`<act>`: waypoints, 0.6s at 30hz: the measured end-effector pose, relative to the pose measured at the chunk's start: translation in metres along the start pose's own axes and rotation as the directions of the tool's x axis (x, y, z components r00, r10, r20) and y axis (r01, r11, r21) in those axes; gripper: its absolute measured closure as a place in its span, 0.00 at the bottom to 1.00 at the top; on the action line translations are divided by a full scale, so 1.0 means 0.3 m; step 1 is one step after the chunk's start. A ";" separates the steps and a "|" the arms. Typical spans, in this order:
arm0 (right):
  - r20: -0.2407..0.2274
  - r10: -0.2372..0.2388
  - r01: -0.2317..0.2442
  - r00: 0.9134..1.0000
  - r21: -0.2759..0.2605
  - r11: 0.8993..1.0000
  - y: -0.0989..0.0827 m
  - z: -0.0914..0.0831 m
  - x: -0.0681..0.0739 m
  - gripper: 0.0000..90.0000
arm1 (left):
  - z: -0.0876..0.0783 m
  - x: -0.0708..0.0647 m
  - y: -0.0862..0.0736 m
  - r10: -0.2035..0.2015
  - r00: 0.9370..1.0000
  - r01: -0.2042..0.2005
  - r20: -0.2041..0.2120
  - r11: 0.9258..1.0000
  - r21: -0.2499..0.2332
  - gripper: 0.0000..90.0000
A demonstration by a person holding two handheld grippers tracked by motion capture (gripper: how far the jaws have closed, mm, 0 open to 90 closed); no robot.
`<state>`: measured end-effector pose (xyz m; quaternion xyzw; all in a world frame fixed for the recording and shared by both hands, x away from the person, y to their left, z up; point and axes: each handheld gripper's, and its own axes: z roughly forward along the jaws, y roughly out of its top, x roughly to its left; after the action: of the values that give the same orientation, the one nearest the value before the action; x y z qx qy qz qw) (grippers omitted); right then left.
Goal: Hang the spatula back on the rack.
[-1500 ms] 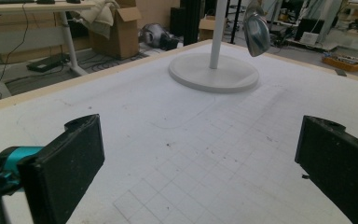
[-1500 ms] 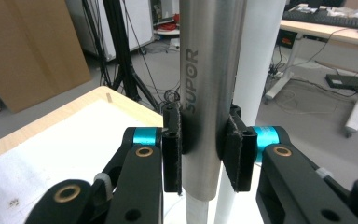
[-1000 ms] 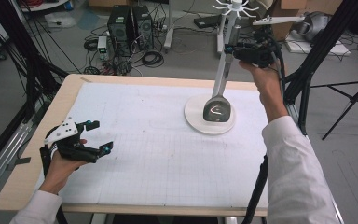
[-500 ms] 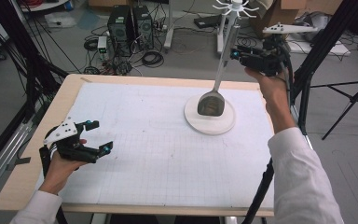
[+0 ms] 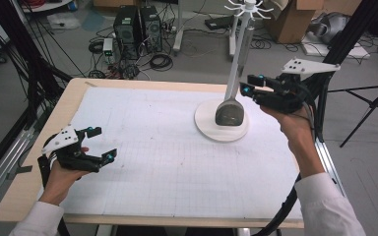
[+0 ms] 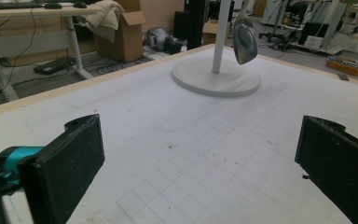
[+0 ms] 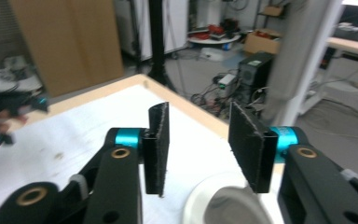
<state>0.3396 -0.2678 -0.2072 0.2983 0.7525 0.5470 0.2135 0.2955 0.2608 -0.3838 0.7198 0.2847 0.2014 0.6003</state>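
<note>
A metal spoon hangs bowl-down beside the pole of a white hook stand, its bowl just above the round base. The left gripper view has the spoon dangling over the base. My right gripper is open just right of the spoon's handle, apart from it, with nothing between its jaws. My left gripper sits low over the table's left front, wide open and empty.
White gridded paper covers the wooden table. The stand's pole rises tall with hooks at its top. Behind the table are computer towers, cables and boxes on the floor. A black tripod stands at the right.
My right gripper has come down and to the right, away from the top of the spoon's handle. The spoon now hangs straight by the pole. The left gripper has stayed put.
</note>
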 end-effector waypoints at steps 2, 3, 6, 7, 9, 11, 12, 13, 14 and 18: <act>-0.017 -0.002 0.002 1.000 -0.004 1.000 -0.025 -0.005 0.011 0.59 | -0.006 0.003 0.002 0.004 1.000 -0.004 -0.004 1.000 -0.001 0.02; -0.030 0.000 0.000 1.000 -0.006 1.000 -0.037 -0.008 0.015 0.56 | -0.008 0.003 0.002 0.000 1.000 0.000 -0.006 1.000 -0.005 0.02; -0.043 -0.004 0.005 0.999 0.006 1.000 -0.079 -0.017 0.027 0.53 | -0.013 0.004 0.004 0.003 1.000 -0.003 -0.010 1.000 -0.009 0.02; -0.047 0.003 -0.002 0.999 0.009 1.000 -0.093 -0.019 0.030 0.50 | -0.014 0.001 0.006 0.003 1.000 -0.003 -0.010 1.000 -0.011 0.02; -0.060 0.001 0.000 0.998 0.009 1.000 -0.124 -0.021 0.035 0.48 | -0.017 -0.002 0.007 0.006 1.000 -0.007 -0.011 1.000 -0.011 0.02; -0.072 0.001 -0.001 0.997 0.012 1.000 -0.155 -0.018 0.043 0.43 | -0.020 -0.003 0.007 0.009 1.000 -0.009 -0.010 1.000 -0.009 0.02; -0.082 0.007 -0.005 0.997 0.021 1.000 -0.170 -0.014 0.045 0.41 | -0.021 -0.004 0.006 0.008 1.000 -0.008 -0.012 1.000 -0.009 0.02; -0.086 0.004 -0.001 0.996 0.030 1.000 -0.186 -0.011 0.048 0.39 | -0.022 -0.004 0.006 0.008 1.000 -0.008 -0.013 1.000 -0.008 0.02; -0.091 -0.011 0.015 0.996 0.038 0.999 -0.202 -0.006 0.051 0.37 | -0.023 -0.004 0.006 0.008 1.000 -0.008 -0.012 1.000 -0.008 0.02; -0.106 -0.014 0.020 0.994 0.052 0.998 -0.264 0.011 0.059 0.19 | -0.024 -0.007 0.003 0.007 1.000 -0.007 -0.010 1.000 -0.008 0.02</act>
<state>0.3118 -0.2712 -0.2834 0.2683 0.7795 0.5399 0.1700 0.2894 0.2647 -0.3813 0.7175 0.2843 0.2080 0.6009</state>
